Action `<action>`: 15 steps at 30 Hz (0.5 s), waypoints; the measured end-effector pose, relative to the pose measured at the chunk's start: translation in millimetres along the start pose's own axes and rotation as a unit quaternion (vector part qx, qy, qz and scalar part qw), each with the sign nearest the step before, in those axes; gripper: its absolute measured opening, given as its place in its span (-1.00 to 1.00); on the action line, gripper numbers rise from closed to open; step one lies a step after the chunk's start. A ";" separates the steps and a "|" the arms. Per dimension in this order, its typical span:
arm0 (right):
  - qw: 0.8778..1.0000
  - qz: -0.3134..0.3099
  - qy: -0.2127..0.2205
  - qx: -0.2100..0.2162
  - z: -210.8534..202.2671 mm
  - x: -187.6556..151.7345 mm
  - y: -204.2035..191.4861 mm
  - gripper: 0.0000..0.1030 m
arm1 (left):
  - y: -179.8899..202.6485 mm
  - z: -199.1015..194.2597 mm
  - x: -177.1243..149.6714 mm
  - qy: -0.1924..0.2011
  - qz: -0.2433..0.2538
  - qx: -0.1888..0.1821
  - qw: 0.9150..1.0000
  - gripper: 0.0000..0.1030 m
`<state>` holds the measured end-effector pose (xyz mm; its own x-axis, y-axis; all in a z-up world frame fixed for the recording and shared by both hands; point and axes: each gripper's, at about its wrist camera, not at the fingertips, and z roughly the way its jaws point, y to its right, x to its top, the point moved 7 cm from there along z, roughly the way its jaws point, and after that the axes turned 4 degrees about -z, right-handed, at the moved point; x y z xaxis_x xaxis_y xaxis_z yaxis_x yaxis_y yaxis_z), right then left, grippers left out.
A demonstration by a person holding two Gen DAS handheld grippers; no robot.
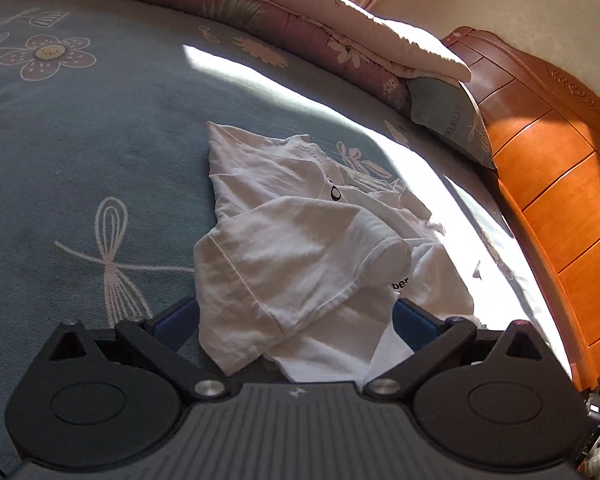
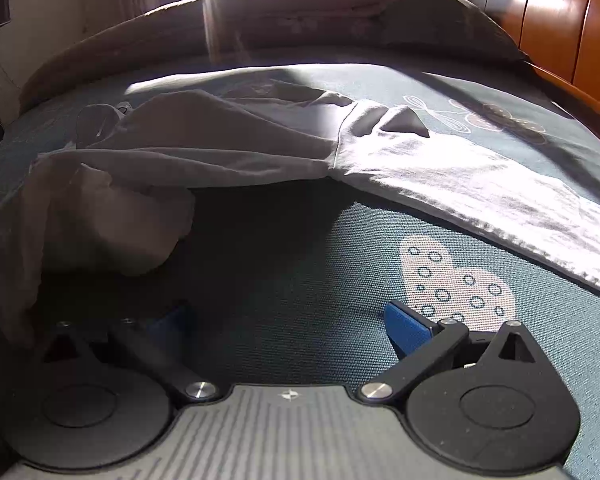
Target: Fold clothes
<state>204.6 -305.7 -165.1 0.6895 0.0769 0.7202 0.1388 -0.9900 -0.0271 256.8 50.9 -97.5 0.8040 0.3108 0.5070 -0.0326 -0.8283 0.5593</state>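
Now a crumpled white T-shirt [image 1: 300, 248] lies on the blue-green patterned bedspread [image 1: 80, 168], between both spread grippers.

From the T-shirt as landmark: the left gripper [image 1: 296, 320] sits at its near edge, fingers wide apart with bunched cloth lying between the blue pads [image 1: 414, 322], not pinched. The right gripper [image 2: 292, 328] hovers short of the shirt's hem [image 2: 480, 200], jaws wide, holding nothing. Beyond the shirt lie a folded quilt [image 1: 300, 12] and a wooden headboard [image 1: 548, 168].
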 end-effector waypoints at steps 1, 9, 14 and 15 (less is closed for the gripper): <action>1.000 0.000 0.000 0.000 -0.2 -0.2 0.0 1.00 | -9.0 1.4 -2.0 -0.008 -0.033 -0.013 0.999 0.98; 1.000 0.000 -0.002 -0.001 -1.0 -0.9 -0.8 1.00 | -35.6 41.4 -25.9 -0.065 -0.186 -0.059 0.979 0.98; 1.000 0.000 0.000 -0.002 -0.8 -1.0 -0.4 1.00 | -33.3 54.1 -15.4 -0.047 -0.198 -0.062 0.977 0.98; 1.000 0.000 0.001 -0.002 -0.6 -1.1 -0.4 1.00 | -33.3 55.7 -12.8 -0.041 -0.200 -0.061 0.977 0.98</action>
<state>203.3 -305.4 -165.5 0.6884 0.0764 0.7213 0.1358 -0.9904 -0.0247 280.6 48.6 -159.1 0.8117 0.5556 0.1802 0.2279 -0.5853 0.7781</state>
